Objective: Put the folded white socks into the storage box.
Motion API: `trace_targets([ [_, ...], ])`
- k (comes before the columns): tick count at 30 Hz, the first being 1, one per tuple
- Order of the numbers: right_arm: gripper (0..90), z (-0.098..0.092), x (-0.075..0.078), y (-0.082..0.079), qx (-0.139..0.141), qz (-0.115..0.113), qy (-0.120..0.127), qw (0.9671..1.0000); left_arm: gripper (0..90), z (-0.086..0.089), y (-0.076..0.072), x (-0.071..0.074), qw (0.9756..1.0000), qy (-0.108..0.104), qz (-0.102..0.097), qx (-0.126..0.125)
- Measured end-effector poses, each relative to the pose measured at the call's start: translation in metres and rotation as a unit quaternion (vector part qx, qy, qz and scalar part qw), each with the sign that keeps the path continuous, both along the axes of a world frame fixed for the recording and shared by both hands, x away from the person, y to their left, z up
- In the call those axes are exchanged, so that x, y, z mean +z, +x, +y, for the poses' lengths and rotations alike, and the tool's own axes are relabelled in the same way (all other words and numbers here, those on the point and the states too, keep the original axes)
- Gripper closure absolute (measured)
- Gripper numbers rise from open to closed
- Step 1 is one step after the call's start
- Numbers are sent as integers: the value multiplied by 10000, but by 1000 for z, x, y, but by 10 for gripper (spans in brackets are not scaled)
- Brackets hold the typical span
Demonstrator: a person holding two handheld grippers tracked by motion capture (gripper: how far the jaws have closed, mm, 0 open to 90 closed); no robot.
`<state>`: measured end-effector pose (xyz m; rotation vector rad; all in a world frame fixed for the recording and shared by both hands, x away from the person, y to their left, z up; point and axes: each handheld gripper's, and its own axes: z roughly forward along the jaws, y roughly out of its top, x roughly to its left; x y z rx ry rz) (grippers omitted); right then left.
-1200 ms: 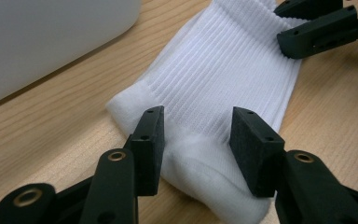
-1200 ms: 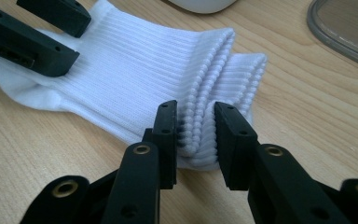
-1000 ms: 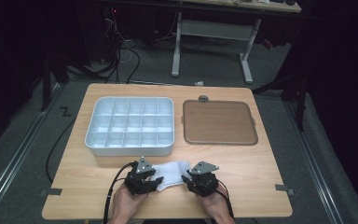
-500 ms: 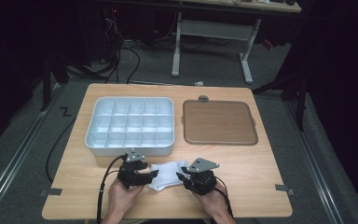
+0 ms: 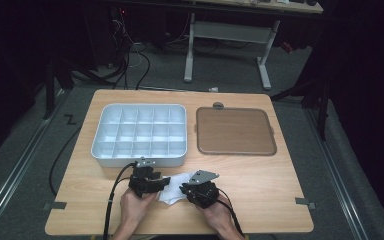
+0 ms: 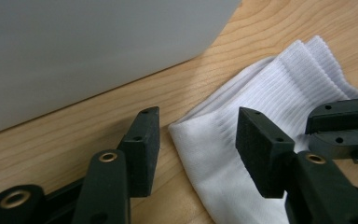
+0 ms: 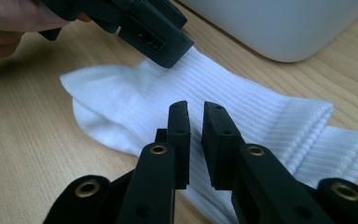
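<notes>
White ribbed sock (image 7: 242, 121): folded, lying under both grippers. Right gripper (image 7: 195, 116): jaws nearly together, just closing, a narrow gap above the sock. Left gripper (image 6: 198, 133): jaws spread, straddling the sock's edge; high view hides this.

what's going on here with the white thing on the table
A person is working on white socks lying folded near the front edge of a wooden table, with a gripper in each hand. The right gripper has just been closing, and its jaws stand nearly together over the ribbed fabric; whether they pinch any cloth is unclear. The left gripper is open, its jaws straddling the socks' edge. A grey compartment tray and a brown tray sit behind, with nothing seen in them.
</notes>
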<state>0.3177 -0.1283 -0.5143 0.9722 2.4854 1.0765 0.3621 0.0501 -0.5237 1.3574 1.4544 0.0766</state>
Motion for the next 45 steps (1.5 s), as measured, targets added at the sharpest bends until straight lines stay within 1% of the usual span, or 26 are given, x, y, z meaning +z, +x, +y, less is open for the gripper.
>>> trace_targets([
  [4,821,0,-3,1,-7,21,-44,10000,533,-1,0,-4,10000,-21,61,6],
  [5,821,-1,-4,1,-16,45,-61,10000,533,-1,-1,-4,10000,30,5,-13],
  [7,821,-2,-7,1,-19,42,-65,10000,576,-2,-2,-5,10000,60,-15,-66],
  [8,821,-2,-7,1,-19,42,-65,10000,576,-3,-3,-5,9999,84,-35,-91],
  [9,821,-1,-7,1,0,23,-88,10000,596,-3,-4,-5,9999,104,-42,-125],
  [10,821,0,-7,0,1,4,-153,9999,645,-3,-4,-5,9999,57,-3,-155],
  [11,821,0,-7,0,1,4,-153,9999,665,-3,-4,-5,9999,57,-3,-155],
  [12,822,0,-7,0,-1,-15,-152,9999,665,-2,-3,-5,9998,40,24,-178],
  [14,823,0,-8,-1,3,-11,-137,9999,733,0,-3,-6,9998,-32,59,-174],
  [15,824,0,-8,-1,24,-30,-147,9999,788,0,-3,-6,9998,-56,53,-193],
  [17,827,0,-8,-1,23,-52,-174,9998,818,1,-5,-5,9997,-141,7,-216],
  [18,827,0,-8,-1,23,-52,-174,9998,827,1,-5,-5,9997,-141,7,-216],
  [19,829,1,-8,-3,-26,-16,-189,9998,827,2,-6,-4,9996,-166,0,-231],
  [21,835,0,-9,-1,36,-68,-175,9998,839,4,-7,-2,9994,-228,-12,-259],
  [23,837,0,-9,-1,31,-60,-167,9998,842,5,-8,-1,9994,-237,-19,-269],
  [24,838,0,-9,-1,32,-54,-166,9998,842,6,-9,1,9992,-284,-67,-276],
  [25,839,1,-8,-1,21,-26,-166,9999,845,7,-11,4,9990,-300,-114,-311],
  [27,840,1,-8,-2,-28,24,-148,9999,846,7,-12,6,9989,-325,-119,-309],
  [31,842,2,-8,0,71,-6,-199,9998,848,10,-15,11,9984,-412,-178,-354],
  [32,842,3,-7,0,62,13,-210,9998,849,12,-17,13,9980,-465,-198,-369],
  [34,842,4,-8,0,80,20,-195,9998,849,12,-17,14,9979,-480,-205,-374],
  [36,843,6,-8,1,102,8,-195,9998,850,13,-18,20,9974,-528,-250,-411],
  [41,843,9,-8,2,116,37,-176,9998,850,13,-20,24,9972,-514,-321,-436],
  [43,843,10,-8,2,135,36,-176,9997,850,13,-21,25,9970,-563,-337,-415],
  [44,843,12,-8,3,137,51,-159,9998,850,14,-21,26,9969,-547,-359,-445],
  [45,843,12,-8,3,158,40,-158,9997,850,14,-21,27,9966,-596,-362,-431],
])
